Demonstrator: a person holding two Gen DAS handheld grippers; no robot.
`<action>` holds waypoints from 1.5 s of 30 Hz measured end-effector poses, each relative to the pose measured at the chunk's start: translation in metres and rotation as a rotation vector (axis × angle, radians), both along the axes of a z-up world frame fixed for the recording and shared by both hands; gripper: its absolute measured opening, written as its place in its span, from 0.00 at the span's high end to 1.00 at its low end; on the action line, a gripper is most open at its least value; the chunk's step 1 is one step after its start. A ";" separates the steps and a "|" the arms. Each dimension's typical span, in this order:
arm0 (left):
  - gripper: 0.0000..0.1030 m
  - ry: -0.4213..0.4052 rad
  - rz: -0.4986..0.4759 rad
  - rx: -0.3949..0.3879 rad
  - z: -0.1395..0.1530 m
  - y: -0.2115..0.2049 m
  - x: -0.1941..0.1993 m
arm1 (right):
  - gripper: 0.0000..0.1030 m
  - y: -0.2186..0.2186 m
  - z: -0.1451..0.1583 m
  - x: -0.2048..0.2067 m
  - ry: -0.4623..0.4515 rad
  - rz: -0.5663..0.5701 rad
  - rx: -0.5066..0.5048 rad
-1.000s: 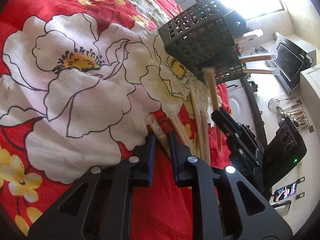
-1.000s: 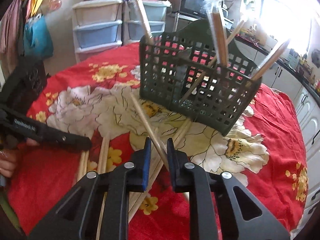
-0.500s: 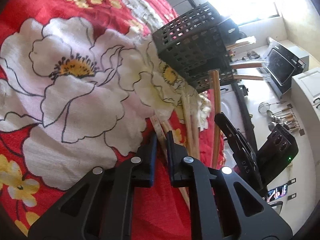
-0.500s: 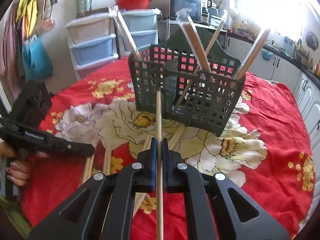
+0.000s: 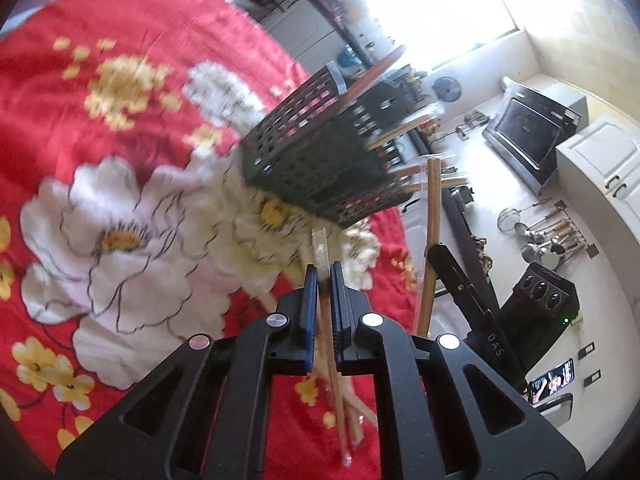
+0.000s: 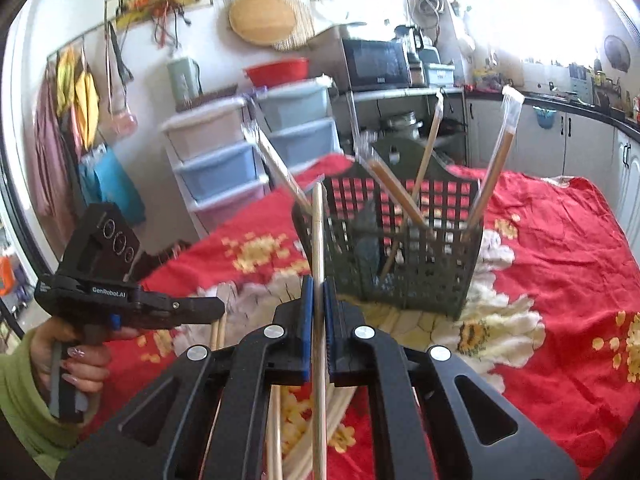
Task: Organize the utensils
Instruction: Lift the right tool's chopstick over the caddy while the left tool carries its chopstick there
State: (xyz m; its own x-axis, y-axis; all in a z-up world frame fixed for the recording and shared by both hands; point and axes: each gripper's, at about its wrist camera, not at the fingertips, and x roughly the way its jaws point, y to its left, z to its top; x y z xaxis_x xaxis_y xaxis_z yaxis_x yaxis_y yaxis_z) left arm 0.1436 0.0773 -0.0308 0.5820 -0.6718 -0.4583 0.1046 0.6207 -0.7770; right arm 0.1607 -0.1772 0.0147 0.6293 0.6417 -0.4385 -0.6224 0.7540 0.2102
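Note:
The dark slotted utensil basket [image 6: 400, 256] stands on the red flowered tablecloth [image 6: 560, 280], with several wrapped chopsticks [image 6: 496, 160] leaning in it. My right gripper [image 6: 318, 288] is shut on one pale chopstick [image 6: 317, 232], lifted and pointing at the basket's left edge. My left gripper [image 5: 323, 276] is off the cloth, its jaws closing tight on a clear-wrapped pair of chopsticks [image 5: 320, 242] just short of the basket [image 5: 320, 168]. In the left wrist view the right gripper [image 5: 440, 256] holds its chopstick [image 5: 432, 216] upright.
More loose chopsticks [image 6: 276, 420] lie on the cloth under both grippers. A hand in a green sleeve [image 6: 80, 360] holds the left gripper [image 6: 200, 308] at the table's left. Plastic drawers [image 6: 224, 160] and a microwave [image 6: 376, 64] stand beyond the far edge.
Both grippers have shut on chopsticks and risen off the cloth. The right one's chopstick swung from slanted to straight ahead. The basket now sits nearer the middle of both views.

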 end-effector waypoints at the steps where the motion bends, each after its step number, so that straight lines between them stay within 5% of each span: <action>1: 0.97 -0.017 -0.002 0.003 0.007 -0.001 0.001 | 0.95 -0.002 0.004 0.000 -0.007 -0.003 0.016; 20: 0.97 -0.248 -0.021 0.062 0.099 -0.020 0.017 | 0.95 -0.032 0.072 0.033 -0.187 -0.145 0.158; 33: 0.97 -0.420 0.093 0.129 0.169 -0.016 0.039 | 0.95 -0.034 0.094 0.079 -0.362 -0.199 0.256; 45: 0.97 -0.511 0.253 0.210 0.207 -0.009 0.071 | 0.95 -0.013 0.081 0.123 -0.389 -0.300 0.261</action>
